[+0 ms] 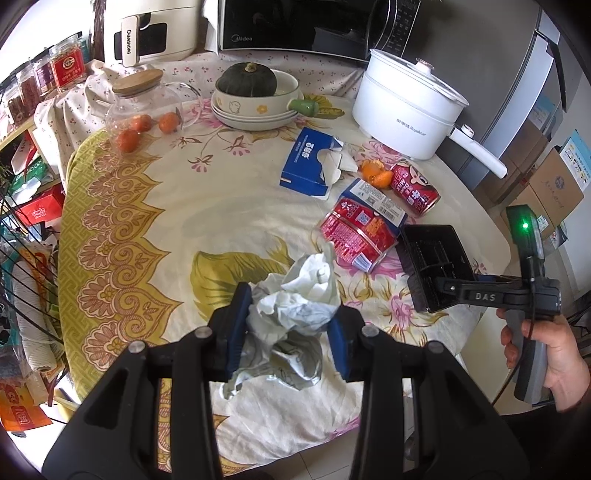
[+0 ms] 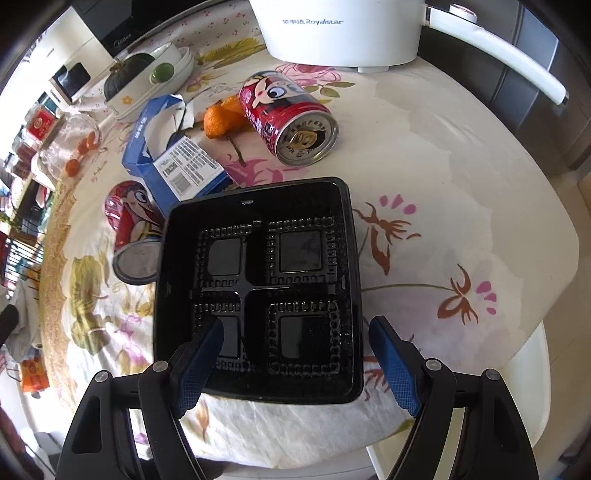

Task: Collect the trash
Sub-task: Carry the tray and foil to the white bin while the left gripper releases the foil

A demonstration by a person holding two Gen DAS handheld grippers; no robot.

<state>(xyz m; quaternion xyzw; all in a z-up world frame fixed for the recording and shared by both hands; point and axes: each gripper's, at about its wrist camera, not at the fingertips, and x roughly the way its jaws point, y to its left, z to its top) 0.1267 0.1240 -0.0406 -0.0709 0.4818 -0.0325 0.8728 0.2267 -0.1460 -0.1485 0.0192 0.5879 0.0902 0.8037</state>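
In the left wrist view, the left gripper (image 1: 286, 334) is closed partway on a crumpled wad of white paper (image 1: 295, 306), its 2 blue pads pressed against the wad's sides; the wad bulges above the pads and hangs below them, over the flowered tablecloth (image 1: 166, 229). Just beyond the wad lies a red can (image 1: 351, 236) on its side, touching a small blue carton (image 1: 376, 203). Behind the carton are a piece of orange peel (image 1: 376, 173) and a 2nd red can (image 1: 415, 188), with an open blue tissue box (image 1: 310, 162) to the left of the peel. To the right of the wad, the right gripper (image 1: 448, 286), held in a hand (image 1: 543, 350), meets a black plastic tray (image 1: 432, 258) at the table edge. In the right wrist view, the right gripper (image 2: 295, 363) is wide open, 1 blue pad inside the tray (image 2: 258, 280) over a near compartment and the other outside its right rim; whether either pad touches the rim cannot be told. The tray has 4 compartments and sits on the tablecloth (image 2: 461, 177). Left of the tray lies 1 red can (image 2: 129, 232), behind it the blue carton (image 2: 184, 170), and farther back the peel (image 2: 218, 120) and the other can (image 2: 291, 118), near a white electric pot (image 2: 332, 29).
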